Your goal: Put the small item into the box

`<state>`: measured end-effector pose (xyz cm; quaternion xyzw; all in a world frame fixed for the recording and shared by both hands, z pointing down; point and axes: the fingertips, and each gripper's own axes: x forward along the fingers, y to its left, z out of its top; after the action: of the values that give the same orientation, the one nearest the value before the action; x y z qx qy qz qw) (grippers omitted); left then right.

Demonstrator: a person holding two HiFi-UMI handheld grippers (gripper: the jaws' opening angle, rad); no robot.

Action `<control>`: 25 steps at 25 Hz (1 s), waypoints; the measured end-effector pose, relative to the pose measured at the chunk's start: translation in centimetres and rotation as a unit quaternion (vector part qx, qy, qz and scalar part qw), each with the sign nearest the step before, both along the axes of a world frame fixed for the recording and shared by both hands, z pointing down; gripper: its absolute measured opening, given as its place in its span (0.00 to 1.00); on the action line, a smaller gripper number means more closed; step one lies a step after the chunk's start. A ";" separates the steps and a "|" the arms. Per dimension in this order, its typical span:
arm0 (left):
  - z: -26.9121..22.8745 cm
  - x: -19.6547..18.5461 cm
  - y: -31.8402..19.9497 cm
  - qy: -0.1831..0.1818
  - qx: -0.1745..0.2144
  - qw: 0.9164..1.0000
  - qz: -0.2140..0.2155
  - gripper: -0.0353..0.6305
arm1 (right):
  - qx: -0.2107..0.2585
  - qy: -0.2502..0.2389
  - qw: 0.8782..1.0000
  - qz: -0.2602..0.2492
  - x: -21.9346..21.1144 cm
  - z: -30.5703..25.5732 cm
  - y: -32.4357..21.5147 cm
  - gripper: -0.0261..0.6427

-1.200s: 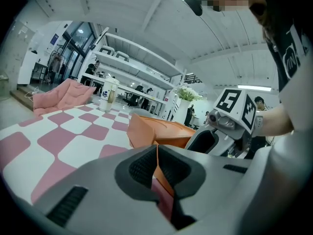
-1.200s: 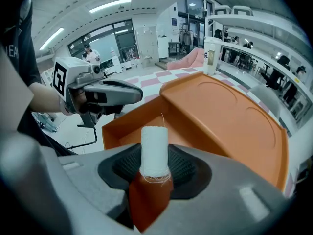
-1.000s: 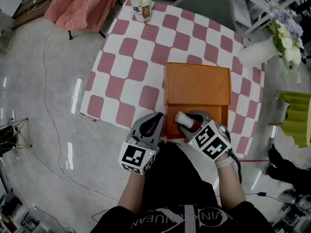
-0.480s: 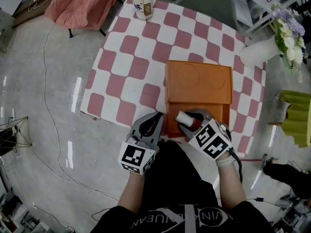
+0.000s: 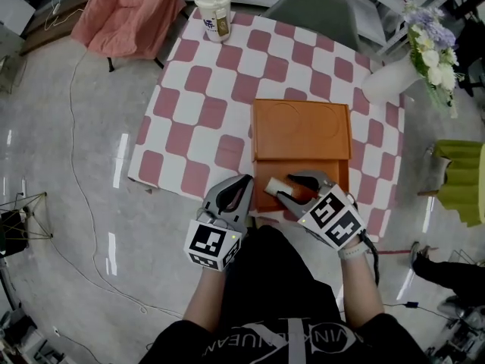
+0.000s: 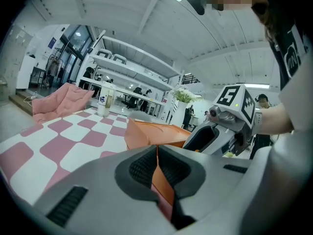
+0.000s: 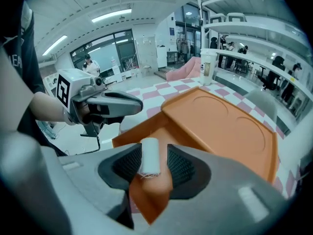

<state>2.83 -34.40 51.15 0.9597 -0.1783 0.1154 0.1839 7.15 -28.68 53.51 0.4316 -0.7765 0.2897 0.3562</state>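
Right tongs (image 5: 284, 190) are clamped on the small white cylinder (image 5: 274, 186), holding it just above the open orange box (image 5: 300, 131) ahead of them, so I judge a release would drop it inside. Left tongs (image 5: 248, 192) are pinched on the box's near wall, steadying it.

The box (image 5: 338, 179) sits on the table (image 5: 189, 120), toward its near right side. The lid (image 5: 299, 127) lies over the box's far part, and the near part is open. A cup (image 5: 213, 10) stands at the table's far left corner, and a vase (image 5: 383, 82) at its far right edge. A chair (image 5: 318, 10) is behind the table. The left gripper (image 5: 244, 184) is just left of the box's near corner. The right gripper (image 5: 286, 188) is over the open near part, with the roll (image 5: 275, 185) between its jaws.
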 end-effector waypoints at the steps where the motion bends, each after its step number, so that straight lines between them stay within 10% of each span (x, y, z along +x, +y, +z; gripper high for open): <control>1: -0.4 0.1 0.0 0.001 0.004 1.000 0.002 0.08 | 0.010 -0.006 1.000 0.008 0.1 -0.6 0.0 0.28; 11: -3.9 1.4 1.4 0.014 0.029 0.999 0.016 0.08 | 0.137 -0.069 0.979 0.136 4.1 -6.2 1.3 0.05; 25: -8.1 2.7 2.4 0.033 0.063 0.997 0.014 0.08 | 0.242 -0.126 0.939 0.209 7.3 -11.6 4.1 0.05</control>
<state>5.56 -32.04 43.03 0.9751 -0.1654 0.0747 0.1276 14.43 -24.61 41.94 0.6176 -0.7536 0.2131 0.0719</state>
